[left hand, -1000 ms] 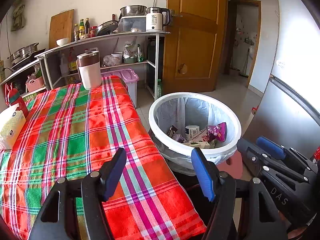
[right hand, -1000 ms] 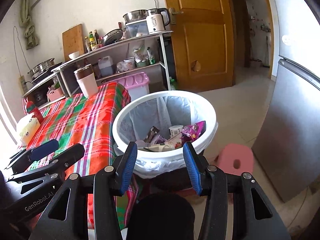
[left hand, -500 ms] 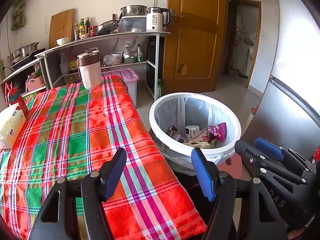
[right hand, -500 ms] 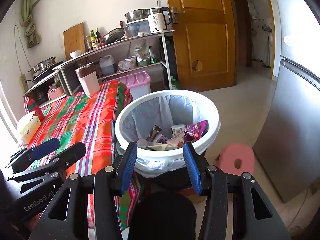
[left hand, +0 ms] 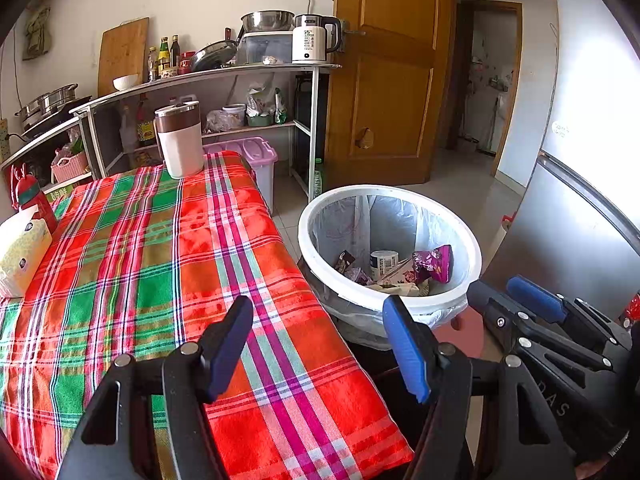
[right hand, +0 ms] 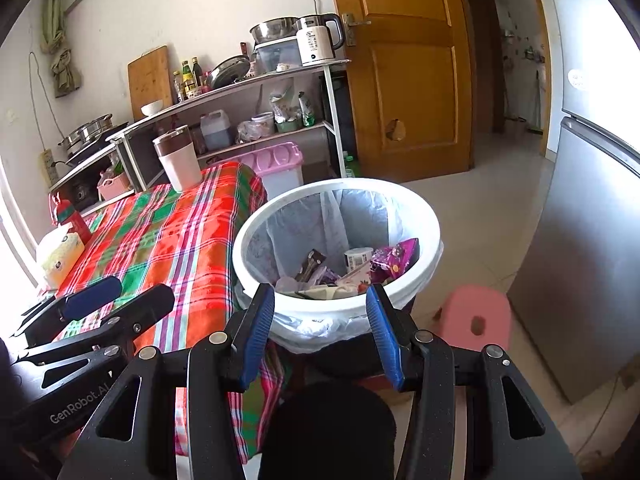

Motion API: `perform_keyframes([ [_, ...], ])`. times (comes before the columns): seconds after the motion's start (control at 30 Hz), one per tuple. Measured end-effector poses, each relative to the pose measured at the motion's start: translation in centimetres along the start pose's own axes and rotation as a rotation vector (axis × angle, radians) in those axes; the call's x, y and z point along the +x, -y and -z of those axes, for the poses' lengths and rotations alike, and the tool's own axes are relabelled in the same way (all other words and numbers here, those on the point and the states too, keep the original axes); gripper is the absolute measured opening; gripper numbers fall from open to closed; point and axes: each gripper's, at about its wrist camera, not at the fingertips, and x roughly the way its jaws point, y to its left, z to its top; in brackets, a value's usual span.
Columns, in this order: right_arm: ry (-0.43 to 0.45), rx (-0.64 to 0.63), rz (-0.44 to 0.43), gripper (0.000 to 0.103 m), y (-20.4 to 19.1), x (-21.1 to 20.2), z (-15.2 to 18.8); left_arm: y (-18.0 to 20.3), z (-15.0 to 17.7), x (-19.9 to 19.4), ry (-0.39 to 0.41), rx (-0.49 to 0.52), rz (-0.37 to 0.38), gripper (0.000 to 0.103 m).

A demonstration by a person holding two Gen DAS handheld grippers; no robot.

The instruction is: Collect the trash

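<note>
Beside one plaid table [left hand: 168, 264], one lined bin [right hand: 340, 308] (wrappers inside); two claws, left [left hand: 320, 344] and right [right hand: 322, 332], both released, empty.

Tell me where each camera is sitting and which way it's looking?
Left wrist: on the left gripper, above the checked tablecloth, facing the shelves; its open fingers show, the right gripper beside it.
Right wrist: on the right gripper, looking down at the trash bin; its open fingers show, the left gripper beside it.
Both see the bin, tablecloth, white jug, kettle and door.
</note>
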Motion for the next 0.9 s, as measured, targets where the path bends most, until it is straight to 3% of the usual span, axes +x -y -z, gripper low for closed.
perform_keyframes([
  [0.9,-0.005,0.002,-0.004,0.049,-0.21,-0.10,0.19,0.21,0.14,-0.08,0.002,0.001,0.000,0.069],
])
